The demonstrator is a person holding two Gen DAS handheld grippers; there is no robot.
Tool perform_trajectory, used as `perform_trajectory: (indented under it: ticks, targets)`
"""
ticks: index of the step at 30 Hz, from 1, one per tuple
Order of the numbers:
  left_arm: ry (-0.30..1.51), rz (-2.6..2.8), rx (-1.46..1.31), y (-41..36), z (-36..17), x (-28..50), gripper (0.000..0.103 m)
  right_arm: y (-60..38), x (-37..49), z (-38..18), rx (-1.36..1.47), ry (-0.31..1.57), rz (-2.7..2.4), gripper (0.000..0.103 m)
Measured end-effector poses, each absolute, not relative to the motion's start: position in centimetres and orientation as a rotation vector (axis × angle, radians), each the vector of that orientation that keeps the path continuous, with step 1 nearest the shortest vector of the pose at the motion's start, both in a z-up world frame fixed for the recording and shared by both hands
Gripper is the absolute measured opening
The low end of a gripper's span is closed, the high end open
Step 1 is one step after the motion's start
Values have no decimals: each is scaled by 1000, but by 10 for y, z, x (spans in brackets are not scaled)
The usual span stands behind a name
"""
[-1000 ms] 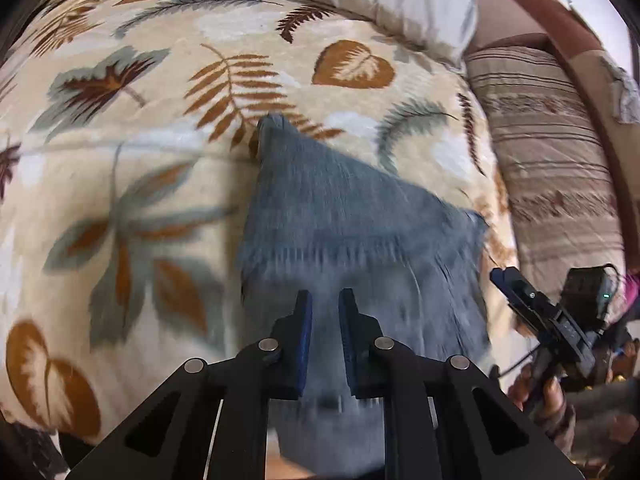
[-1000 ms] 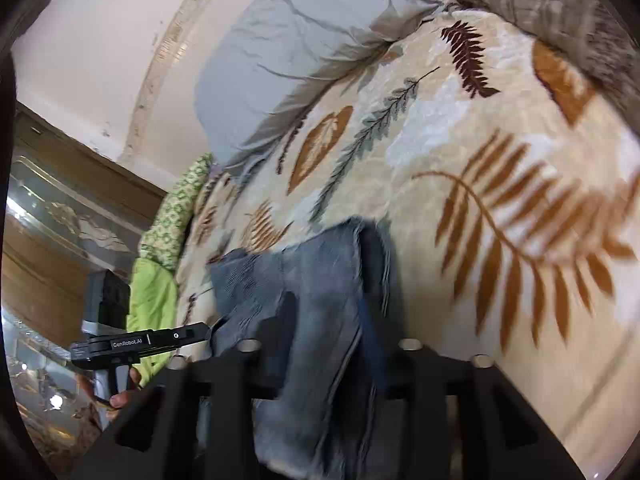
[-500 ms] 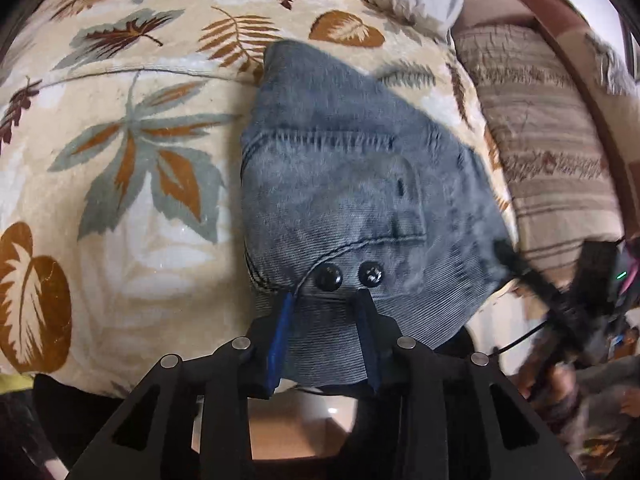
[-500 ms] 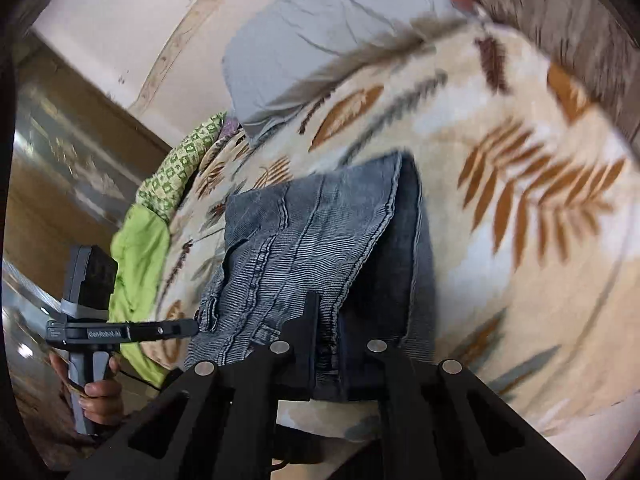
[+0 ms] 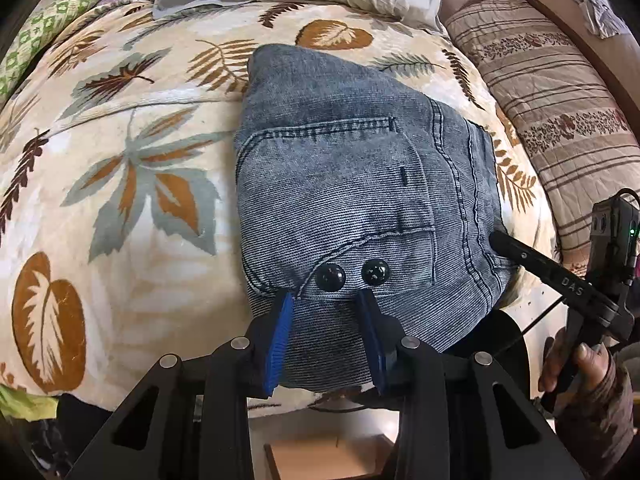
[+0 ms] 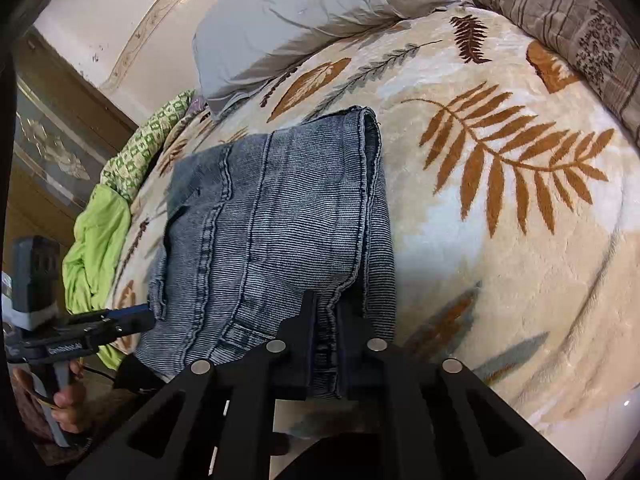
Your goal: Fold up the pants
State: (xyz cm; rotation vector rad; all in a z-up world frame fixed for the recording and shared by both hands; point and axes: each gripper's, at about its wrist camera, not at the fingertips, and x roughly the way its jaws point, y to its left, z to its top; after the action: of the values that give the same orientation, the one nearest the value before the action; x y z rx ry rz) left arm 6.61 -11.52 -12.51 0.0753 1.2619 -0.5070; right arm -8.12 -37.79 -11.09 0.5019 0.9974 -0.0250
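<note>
Folded blue-grey denim pants lie on a cream plush bed blanket printed with brown and grey leaves, filling the centre of the left wrist view. At lower centre, the left gripper straddles the waistband below two black buttons, its blue-padded jaws opening and clear of the cloth. In the right wrist view, the right gripper at lower centre is clamped on the denim's stitched edge, though its jaws are starting to part. A grey pillow rests at the top of the frame, with a lime-green cloth bunched at far left.
</note>
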Motion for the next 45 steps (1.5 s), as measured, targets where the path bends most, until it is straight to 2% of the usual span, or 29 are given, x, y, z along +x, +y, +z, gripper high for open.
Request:
perform_trajectory:
  ticks: [7, 13, 19, 23, 25, 29, 30, 31, 32, 37, 40, 42, 45]
  targets:
    - [1250, -503, 56, -106, -101, 75, 34, -379, -81, -87, 516, 977, -34, 16]
    - [1211, -485, -100, -97, -71, 114, 34, -385, -57, -60, 537, 873, -28, 23]
    - [1286, -458, -17, -127, -115, 120, 35, -368, -25, -88, 490, 935, -5, 23]
    - [1254, -434, 90, -145, -135, 120, 35, -383, -20, -119, 505, 980, -55, 9]
    - [1248, -436, 124, -151, -133, 118, 35, -391, -21, -119, 537, 976, -44, 7]
    - [1282, -481, 19, -132, -117, 127, 35, -411, -34, -100, 650, 886, -23, 21]
    - [1279, -487, -26, -120, -114, 132, 35, -421, -41, -96, 699, 849, -28, 35]
    - [1290, -503, -94, -107, -111, 138, 36, -428, -46, -95, 725, 837, -36, 41]
    - [1309, -515, -136, -99, -112, 143, 39, -436, -49, -97, 750, 839, -41, 48]
    - [1420, -575, -307, -73, -137, 159, 48, -454, -60, -124, 865, 886, -7, 53]
    - [1462, -605, -358, -71, -152, 165, 54, -452, -64, -138, 937, 854, 70, 54]
    - [1448, -636, -379, -73, -153, 167, 71, -442, -60, -141, 971, 864, 174, 54]
    - [1439, -650, -380, -79, -156, 169, 80, -429, -52, -139, 906, 886, 222, 54]
